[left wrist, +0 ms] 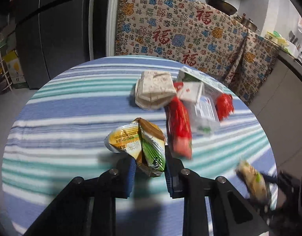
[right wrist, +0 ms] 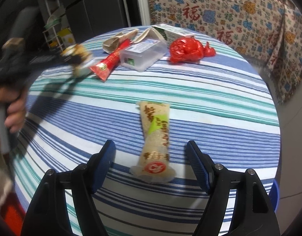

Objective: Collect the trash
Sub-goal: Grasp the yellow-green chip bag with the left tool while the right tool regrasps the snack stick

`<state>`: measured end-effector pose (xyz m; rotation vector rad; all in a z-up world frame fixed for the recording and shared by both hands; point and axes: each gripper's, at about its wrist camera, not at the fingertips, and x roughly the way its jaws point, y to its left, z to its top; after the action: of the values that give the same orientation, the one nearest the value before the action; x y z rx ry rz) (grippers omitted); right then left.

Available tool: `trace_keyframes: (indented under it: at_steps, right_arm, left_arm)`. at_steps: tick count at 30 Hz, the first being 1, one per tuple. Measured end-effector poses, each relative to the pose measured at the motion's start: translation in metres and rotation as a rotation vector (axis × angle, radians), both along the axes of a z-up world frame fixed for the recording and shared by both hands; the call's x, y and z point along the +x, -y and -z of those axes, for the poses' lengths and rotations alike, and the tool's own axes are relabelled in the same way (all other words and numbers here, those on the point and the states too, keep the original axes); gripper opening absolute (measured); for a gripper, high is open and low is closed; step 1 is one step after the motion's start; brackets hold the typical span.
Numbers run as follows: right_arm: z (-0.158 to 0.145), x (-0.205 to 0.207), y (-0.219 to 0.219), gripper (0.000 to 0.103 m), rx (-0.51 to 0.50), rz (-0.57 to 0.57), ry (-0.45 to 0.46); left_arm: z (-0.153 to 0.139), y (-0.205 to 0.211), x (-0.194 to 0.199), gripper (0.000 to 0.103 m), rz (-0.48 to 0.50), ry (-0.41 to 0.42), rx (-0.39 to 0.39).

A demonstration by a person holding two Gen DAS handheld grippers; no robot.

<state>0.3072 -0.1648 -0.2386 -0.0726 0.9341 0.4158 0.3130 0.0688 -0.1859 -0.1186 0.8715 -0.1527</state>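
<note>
The left gripper (left wrist: 150,166) pinches a crumpled brown and green carton (left wrist: 143,147), its blue pads pressed on the carton's lower end, and the carton sits lifted clear of the striped counter (left wrist: 62,108). In the right wrist view that gripper and its carton are only a blur at the counter's left edge, with the person's hand (right wrist: 13,108) on the handle below it. The right gripper (right wrist: 151,163) stands spread wide above the counter, a long beige snack wrapper (right wrist: 153,139) lying flat between its two fingers without touching either.

Taking the clear plastic box (right wrist: 143,54) as the landmark, the rest of the trash gathers at the far side of the counter. A red tube-shaped packet (right wrist: 110,62) lies just left of the box, leaning against it. A flattened beige paper container (right wrist: 119,39) sits behind and to the left of the box. A crumpled red plastic bag (right wrist: 187,50) rests just right of it, and a white and green carton (right wrist: 173,32) lies behind it. The snack wrapper lies well in front of the box, apart from the pile.
</note>
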Motion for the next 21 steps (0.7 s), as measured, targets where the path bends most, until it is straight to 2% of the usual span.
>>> trace_keyframes:
  at_steps: [4, 5, 6, 8, 11, 15, 18, 21]
  right_arm:
    - [0.000, -0.001, 0.001, 0.080, -0.004, -0.001, -0.003]
    - [0.001, -0.002, -0.001, 0.081, -0.007, -0.004, -0.001]
    - [0.001, -0.002, -0.002, 0.084, -0.011, -0.006, 0.001]
    - [0.002, -0.003, -0.006, 0.088, -0.023, -0.010, 0.008]
    - [0.005, -0.003, -0.012, 0.096, -0.046, -0.018, 0.019]
    - [0.008, -0.001, -0.017, 0.102, -0.074, -0.034, 0.025]
    - [0.009, 0.002, -0.016, 0.102, -0.079, -0.045, 0.014]
    - [0.004, 0.008, -0.004, 0.096, -0.036, -0.025, -0.026]
  left_arm:
    - [0.003, -0.009, -0.042, 0.035, 0.027, -0.017, -0.006]
    - [0.006, -0.009, -0.049, 0.046, 0.028, -0.024, -0.004]
    - [0.009, -0.009, -0.053, 0.061, 0.028, -0.031, -0.001]
    - [0.015, -0.009, -0.057, 0.071, 0.020, -0.037, 0.009]
    - [0.026, -0.010, -0.051, 0.071, -0.004, -0.068, 0.024]
    - [0.030, -0.006, -0.050, 0.073, -0.014, -0.048, 0.081]
    - [0.034, 0.004, -0.051, 0.076, 0.003, -0.038, 0.178]
    - [0.034, 0.000, -0.052, 0.077, 0.001, -0.039, 0.147]
